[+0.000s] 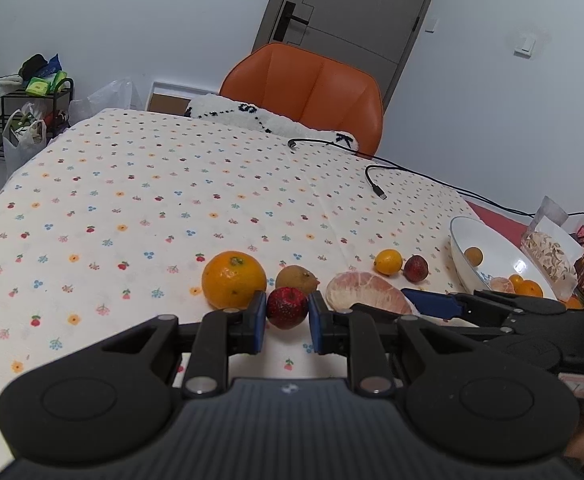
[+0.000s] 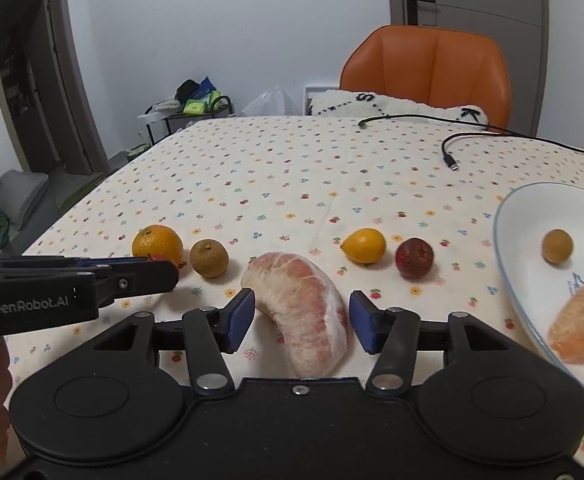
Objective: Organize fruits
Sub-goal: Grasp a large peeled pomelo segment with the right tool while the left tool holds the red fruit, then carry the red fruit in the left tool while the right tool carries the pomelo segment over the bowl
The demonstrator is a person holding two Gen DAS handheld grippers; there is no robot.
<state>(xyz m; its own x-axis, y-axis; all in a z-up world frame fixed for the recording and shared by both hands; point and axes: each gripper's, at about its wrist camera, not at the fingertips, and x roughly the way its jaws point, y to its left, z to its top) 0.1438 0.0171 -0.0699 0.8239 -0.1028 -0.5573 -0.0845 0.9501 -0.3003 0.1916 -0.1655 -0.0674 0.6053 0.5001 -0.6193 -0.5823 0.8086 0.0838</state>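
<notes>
Fruits lie in a row on the flowered tablecloth (image 1: 132,200). My left gripper (image 1: 287,316) has its blue pads tight against both sides of a red strawberry (image 1: 287,307), with an orange (image 1: 234,279) on its left and a brown longan (image 1: 295,278) behind. My right gripper (image 2: 300,320) is open, its pads on either side of a peeled pomelo segment (image 2: 304,308) without touching it. A yellow loquat (image 2: 363,245) and a dark strawberry (image 2: 415,258) lie further right. The white bowl (image 2: 532,208) holds a longan (image 2: 557,246) and a peeled citrus piece (image 2: 582,328).
An orange chair (image 2: 428,68) with a white cushion (image 2: 392,106) stands behind the table. A black USB cable (image 2: 450,152) lies on the far right of the cloth. A snack bag (image 1: 548,256) stands beside the bowl. A cluttered rack (image 1: 28,100) is at the far left.
</notes>
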